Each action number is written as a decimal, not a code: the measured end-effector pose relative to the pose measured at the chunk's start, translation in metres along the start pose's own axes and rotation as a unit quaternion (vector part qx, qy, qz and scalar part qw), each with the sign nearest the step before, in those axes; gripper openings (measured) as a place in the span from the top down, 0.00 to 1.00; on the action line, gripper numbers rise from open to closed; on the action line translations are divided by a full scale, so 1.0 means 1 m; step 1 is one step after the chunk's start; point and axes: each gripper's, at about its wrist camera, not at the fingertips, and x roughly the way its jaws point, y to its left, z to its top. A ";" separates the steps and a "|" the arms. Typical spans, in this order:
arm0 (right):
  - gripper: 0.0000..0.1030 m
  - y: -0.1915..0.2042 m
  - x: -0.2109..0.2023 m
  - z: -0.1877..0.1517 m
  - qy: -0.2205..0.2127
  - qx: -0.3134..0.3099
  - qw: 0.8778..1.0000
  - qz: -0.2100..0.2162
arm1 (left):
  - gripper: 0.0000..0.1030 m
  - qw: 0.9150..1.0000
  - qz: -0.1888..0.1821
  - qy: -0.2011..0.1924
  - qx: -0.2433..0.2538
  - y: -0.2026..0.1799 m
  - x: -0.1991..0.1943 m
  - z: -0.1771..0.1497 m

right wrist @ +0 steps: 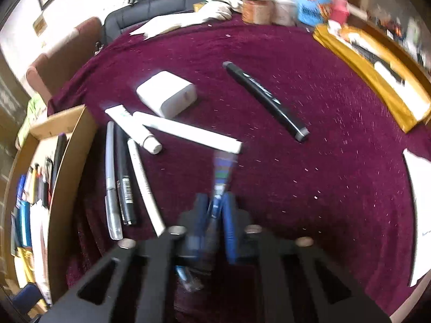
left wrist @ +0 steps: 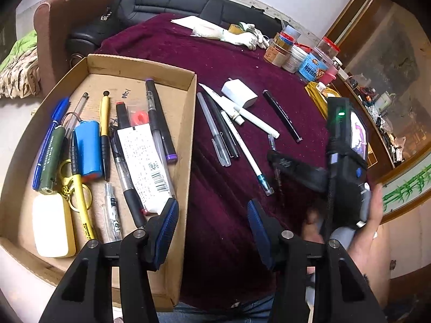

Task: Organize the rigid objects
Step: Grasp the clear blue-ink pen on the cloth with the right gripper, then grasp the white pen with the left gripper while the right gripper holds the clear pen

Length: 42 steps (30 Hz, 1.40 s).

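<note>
A cardboard box (left wrist: pixel 188 113) on the maroon cloth holds several pens, a blue battery pack (left wrist: pixel 88 149) and a labelled packet. My left gripper (left wrist: pixel 212 215) hangs open over the box's right wall, with nothing between its blue pads. To the right of the box lie a white charger (right wrist: pixel 167 92), a black marker (right wrist: pixel 265 99), two white pens (right wrist: pixel 188 132) and a grey, a black and a thin white pen (right wrist: pixel 121 180) side by side. My right gripper (right wrist: pixel 215 207) is shut on a short clear pen with blue and green bands (right wrist: pixel 222 169), low over the cloth; the left wrist view shows its black fingers (left wrist: pixel 285 164).
Jars and tubs (left wrist: pixel 296 53) crowd the table's far right, with white gloves (left wrist: pixel 242 36) beside them. A yellow packet (right wrist: pixel 371 80) and a white sheet (right wrist: pixel 420 202) lie along the right edge. A black sofa (left wrist: pixel 175 2) stands behind. A hand (left wrist: pixel 369 228) grips the right tool.
</note>
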 end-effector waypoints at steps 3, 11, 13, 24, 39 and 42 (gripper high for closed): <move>0.92 -0.026 -0.002 0.004 0.024 0.041 0.996 0.072 | 0.46 1.000 0.003 0.001 0.006 -0.008 0.002 0.000; 0.92 -0.096 -0.028 -0.015 -0.011 0.069 0.984 0.162 | 0.45 0.999 -0.006 0.021 0.030 -0.045 0.021 0.010; 0.91 -0.114 -0.030 -0.020 -0.022 0.076 0.983 0.168 | 0.44 0.999 -0.007 0.037 0.032 -0.055 0.035 0.020; 0.91 -0.139 -0.022 -0.025 -0.050 0.071 0.983 0.160 | 0.44 0.994 0.028 0.088 0.051 -0.080 0.110 0.064; 0.91 -0.132 -0.021 -0.026 -0.055 0.060 0.985 0.152 | 0.76 0.992 0.087 0.088 0.033 -0.074 0.135 0.069; 0.91 -0.130 -0.021 -0.027 -0.057 0.056 0.986 0.146 | 0.88 0.992 0.091 0.076 0.035 -0.068 0.131 0.064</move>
